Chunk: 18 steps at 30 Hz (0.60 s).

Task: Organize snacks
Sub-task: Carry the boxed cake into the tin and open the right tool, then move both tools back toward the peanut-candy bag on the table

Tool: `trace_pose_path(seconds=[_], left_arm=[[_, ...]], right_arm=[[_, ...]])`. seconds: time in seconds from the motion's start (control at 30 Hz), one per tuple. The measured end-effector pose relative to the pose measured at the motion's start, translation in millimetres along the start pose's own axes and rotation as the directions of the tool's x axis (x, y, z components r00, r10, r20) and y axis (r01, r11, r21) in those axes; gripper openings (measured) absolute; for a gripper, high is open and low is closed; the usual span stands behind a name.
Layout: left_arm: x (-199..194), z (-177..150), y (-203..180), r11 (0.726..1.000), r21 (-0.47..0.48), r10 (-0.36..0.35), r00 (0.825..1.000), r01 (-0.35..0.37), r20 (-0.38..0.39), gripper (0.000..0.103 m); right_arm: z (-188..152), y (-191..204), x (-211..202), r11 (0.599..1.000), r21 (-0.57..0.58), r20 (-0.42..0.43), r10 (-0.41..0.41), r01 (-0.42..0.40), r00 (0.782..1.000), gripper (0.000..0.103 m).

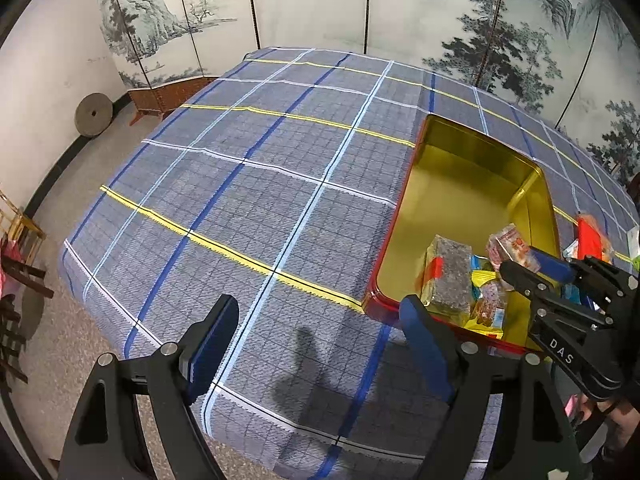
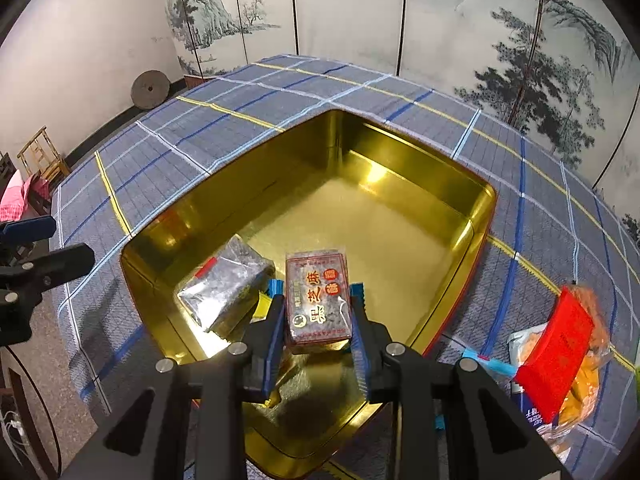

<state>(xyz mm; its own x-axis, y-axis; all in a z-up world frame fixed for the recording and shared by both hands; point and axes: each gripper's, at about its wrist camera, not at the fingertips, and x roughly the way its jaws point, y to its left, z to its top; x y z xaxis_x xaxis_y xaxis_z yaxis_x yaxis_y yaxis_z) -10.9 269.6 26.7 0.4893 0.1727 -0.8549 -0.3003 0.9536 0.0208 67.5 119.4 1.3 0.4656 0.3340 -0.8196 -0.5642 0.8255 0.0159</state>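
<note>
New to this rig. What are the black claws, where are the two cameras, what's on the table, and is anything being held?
No robot here: a person holds a two-finger gripper in each hand, each carrying a fisheye camera that looks along its fingers. The left view shows the left gripper open over the plaid cloth, holding nothing. The right view shows the right gripper shut on a small snack pack over the gold tin. A silvery pack lies in the tin; more snacks lie on the cloth beside it.

painted screen (image 1: 312, 4), millstone (image 1: 93, 114), wooden chair (image 2: 43, 159)
</note>
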Motion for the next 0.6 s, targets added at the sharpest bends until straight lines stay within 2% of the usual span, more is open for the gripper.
trace_pose_path(seconds=[0.37,0.5,0.6], left_arm=[[-6,-1,-20,0.999,0.033,-0.030,0.999,0.029,0.011,0.080],[-10,-2,-34,0.997,0.063,-0.049,0.999,0.047,0.017,0.080],[-13,-3,-47,0.994,0.088,-0.067,0.998,0.065,0.022,0.080]], right_arm=[[-8,-14,-36,0.999,0.037,0.072,0.029,-0.032,0.997,0.036],[-21,-35,-57,0.997,0.074,0.090,-0.002,-0.004,0.996,0.039],[-38,-60,-73,0.993,0.104,0.091,-0.057,0.048,0.994,0.042]])
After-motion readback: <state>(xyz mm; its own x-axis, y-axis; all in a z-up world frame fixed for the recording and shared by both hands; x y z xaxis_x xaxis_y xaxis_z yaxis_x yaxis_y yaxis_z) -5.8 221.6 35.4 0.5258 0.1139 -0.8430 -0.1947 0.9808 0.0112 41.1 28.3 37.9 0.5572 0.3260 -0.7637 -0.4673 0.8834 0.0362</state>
